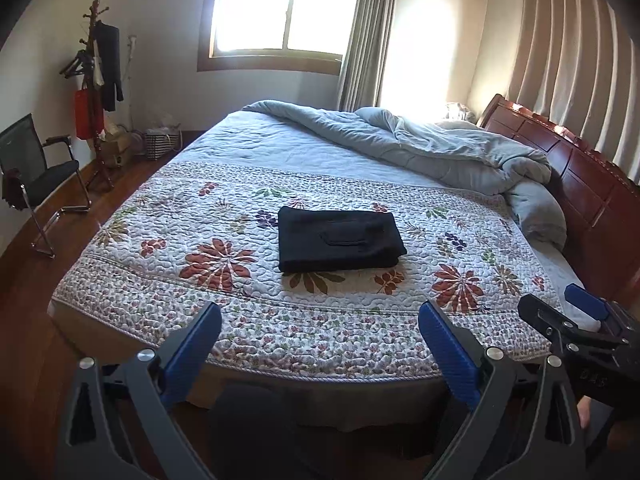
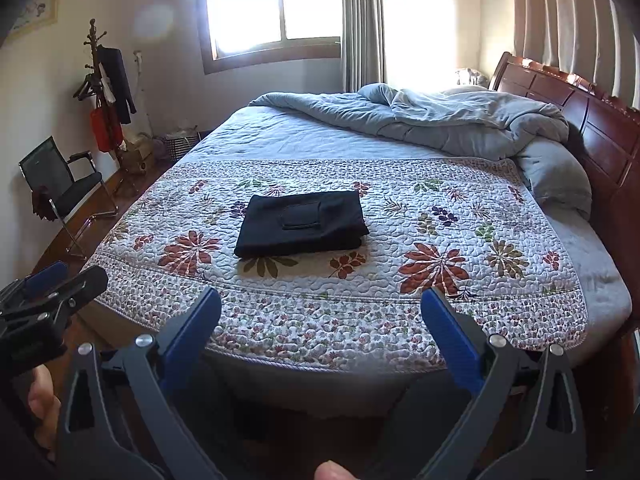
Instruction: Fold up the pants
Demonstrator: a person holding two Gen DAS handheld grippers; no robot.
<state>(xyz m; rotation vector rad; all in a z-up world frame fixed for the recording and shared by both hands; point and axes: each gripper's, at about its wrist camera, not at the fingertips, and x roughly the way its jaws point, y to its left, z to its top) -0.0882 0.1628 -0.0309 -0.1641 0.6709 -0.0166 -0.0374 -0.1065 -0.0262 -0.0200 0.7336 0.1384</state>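
The black pants [image 1: 338, 238] lie folded into a neat rectangle, pocket up, in the middle of the floral quilt [image 1: 168, 280] on the bed; they also show in the right wrist view [image 2: 302, 224]. My left gripper [image 1: 320, 312] is open and empty, held back off the bed's near edge, well short of the pants. My right gripper [image 2: 320, 300] is open and empty too, beside the left one at the same edge. The right gripper also shows at the right of the left wrist view [image 1: 560, 304], and the left gripper at the left of the right wrist view [image 2: 64, 276].
A rumpled grey duvet [image 1: 440, 144] is piled along the wooden headboard [image 1: 580, 168] at the right. A black chair [image 1: 36, 176] and a coat stand [image 1: 98, 80] stand on the wood floor at the left. A window [image 1: 280, 8] is behind the bed.
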